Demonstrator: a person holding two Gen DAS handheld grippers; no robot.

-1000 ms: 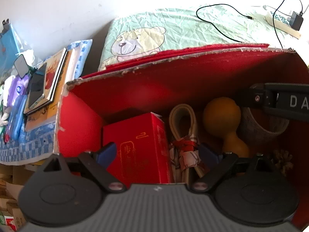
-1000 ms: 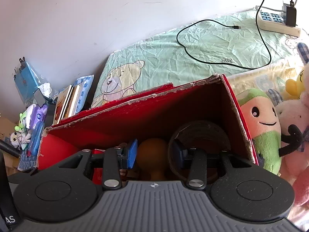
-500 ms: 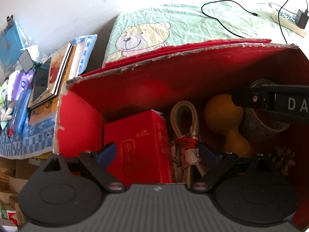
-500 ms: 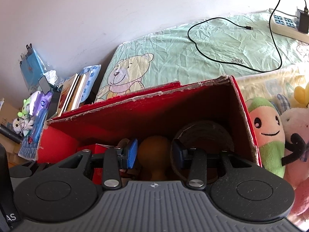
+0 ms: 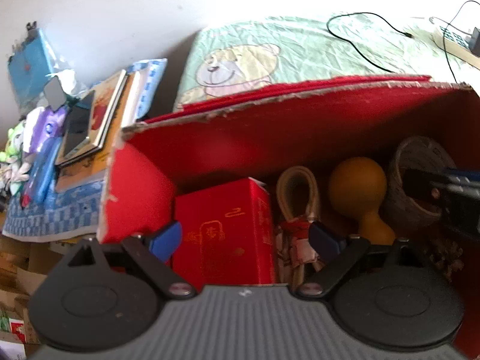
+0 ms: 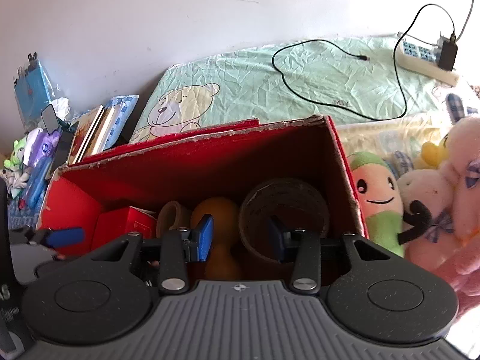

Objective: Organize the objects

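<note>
Free room left of small carton [image 5: 223, 228]

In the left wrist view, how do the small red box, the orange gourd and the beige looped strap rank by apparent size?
1. small red box, largest
2. orange gourd
3. beige looped strap, though partly hidden, so this is unsure

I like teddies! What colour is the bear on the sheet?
Pale yellow bear print on the mint-green sheet; right wrist view.

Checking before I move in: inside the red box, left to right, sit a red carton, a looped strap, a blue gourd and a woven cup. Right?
Not quite: the gourd is orange-brown, not blue, as the left wrist view shows. The red carton, looped strap and woven cup sit in the red box as you say.
</note>
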